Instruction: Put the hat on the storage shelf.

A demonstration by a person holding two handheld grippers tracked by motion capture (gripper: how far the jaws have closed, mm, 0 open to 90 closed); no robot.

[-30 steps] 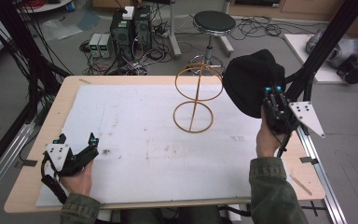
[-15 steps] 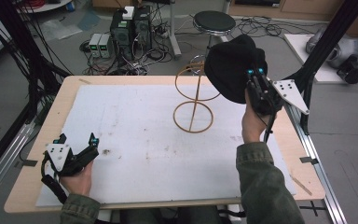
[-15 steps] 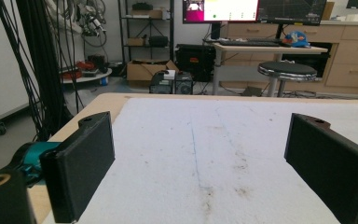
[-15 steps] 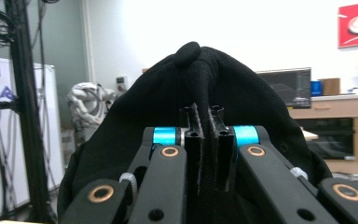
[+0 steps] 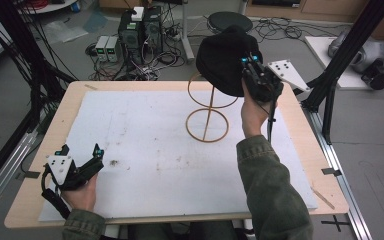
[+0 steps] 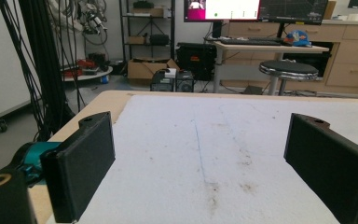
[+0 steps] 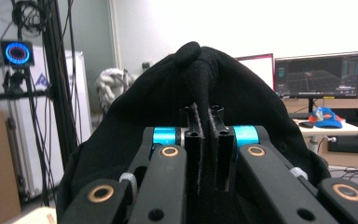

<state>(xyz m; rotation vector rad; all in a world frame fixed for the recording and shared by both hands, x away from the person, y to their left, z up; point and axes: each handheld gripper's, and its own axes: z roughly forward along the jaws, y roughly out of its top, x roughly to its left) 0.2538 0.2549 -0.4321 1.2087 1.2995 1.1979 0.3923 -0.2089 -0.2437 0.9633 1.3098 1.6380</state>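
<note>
Black hat (image 5: 223, 60) pinched in right tongs (image 5: 250, 62), hiding stand (image 5: 207, 106) top, left tongs (image 5: 80, 151) open, empty.

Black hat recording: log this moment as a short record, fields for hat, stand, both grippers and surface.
hat: black hat pinched by a fold, held in the air above the stand's top ring
stand: wooden two-ring stand upright on the mat, bare
right gripper: right gripper shut on hat fabric
left gripper: left gripper open, low over the near left corner, holding nothing
surface: white mat, stained, on a wooden table

A wooden table (image 5: 300, 130) carries a stained white sheet (image 5: 145, 145), with a wire stand (image 5: 207, 112) upon it.
</note>
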